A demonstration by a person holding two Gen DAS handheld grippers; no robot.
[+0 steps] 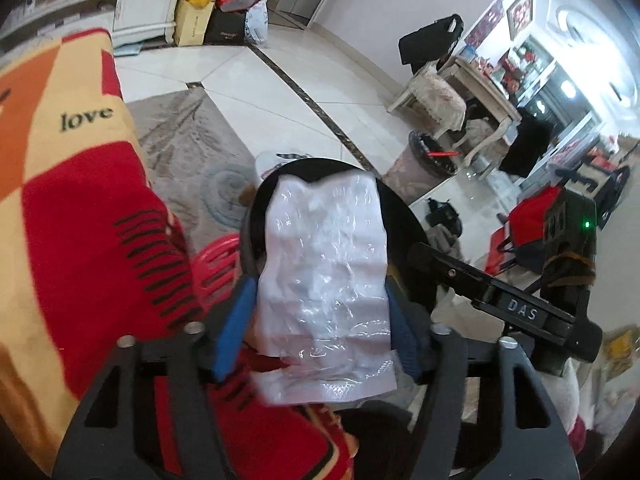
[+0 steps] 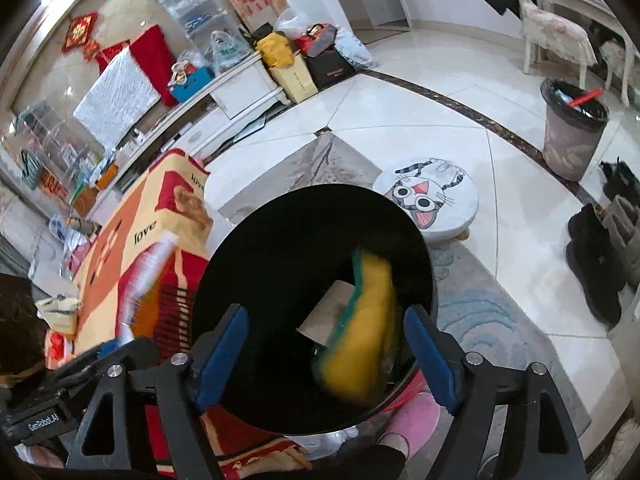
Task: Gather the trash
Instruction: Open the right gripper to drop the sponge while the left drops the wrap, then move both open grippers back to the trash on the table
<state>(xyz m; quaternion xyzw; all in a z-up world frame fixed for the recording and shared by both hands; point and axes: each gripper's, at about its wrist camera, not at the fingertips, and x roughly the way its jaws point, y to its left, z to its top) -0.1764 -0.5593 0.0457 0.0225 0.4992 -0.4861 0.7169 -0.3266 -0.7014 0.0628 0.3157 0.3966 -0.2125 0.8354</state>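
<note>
Left wrist view: the left gripper pinches a clear plastic wrapper between its blue pads, poised above the black bin, with the red and orange blanket beside it

Right wrist view: the right gripper has its fingers spread, empty, over the bin, where a yellow-green sponge, blurred, and a cardboard tube sit. The step looks like dropping trash in; next, the left fingers should part over the opening

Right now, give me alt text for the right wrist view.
The open right gripper hangs above a black bin where a blurred yellow-and-green sponge sits over a cardboard tube. A cat-face stool stands beyond on the rug.
</note>
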